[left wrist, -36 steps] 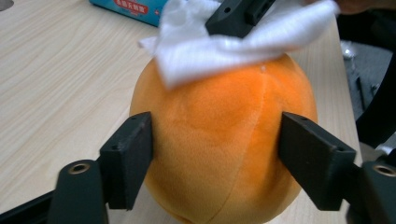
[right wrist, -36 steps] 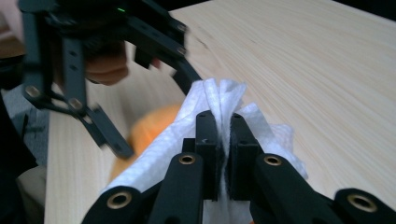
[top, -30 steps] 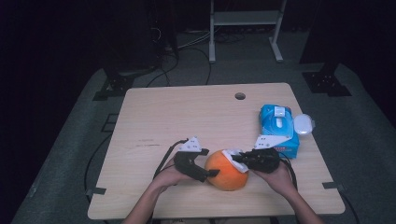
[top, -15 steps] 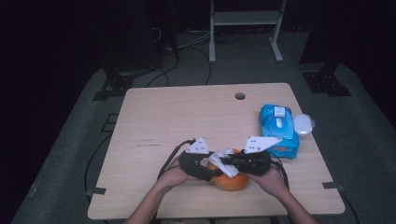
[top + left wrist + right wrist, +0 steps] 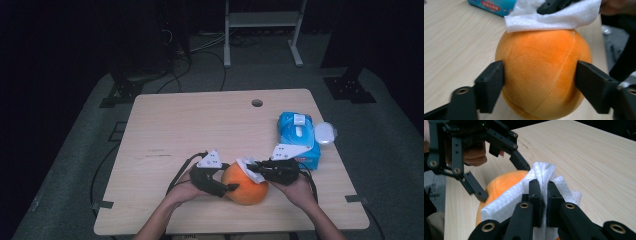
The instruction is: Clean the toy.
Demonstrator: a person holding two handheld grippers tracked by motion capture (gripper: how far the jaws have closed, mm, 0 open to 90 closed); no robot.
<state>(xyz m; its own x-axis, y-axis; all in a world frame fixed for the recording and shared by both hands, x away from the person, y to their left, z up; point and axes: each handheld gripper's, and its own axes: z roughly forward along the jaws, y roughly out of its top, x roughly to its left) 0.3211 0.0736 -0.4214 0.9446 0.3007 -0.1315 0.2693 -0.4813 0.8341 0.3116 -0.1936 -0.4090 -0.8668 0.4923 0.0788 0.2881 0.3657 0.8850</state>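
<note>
Left gripper [image 5: 231, 187] clamps orange plush ball [image 5: 245, 185] near table's [image 5: 200, 120] front edge, underside hidden; right gripper [image 5: 251, 168] pinches white wipe [image 5: 246, 164] atop

orange ball [image 5: 245, 185], white wipe [image 5: 246, 165], two grippers

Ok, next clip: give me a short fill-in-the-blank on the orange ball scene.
1. The left claw has its jaws on either side of the plush ball, whose colour is ____.
2. The right claw is shut on a white ____.
3. That wipe lies on the ____ of the ball.
4. The blue pack sits near the table's ____ edge in the high view.

Missing words: orange; wipe; top; right
</note>
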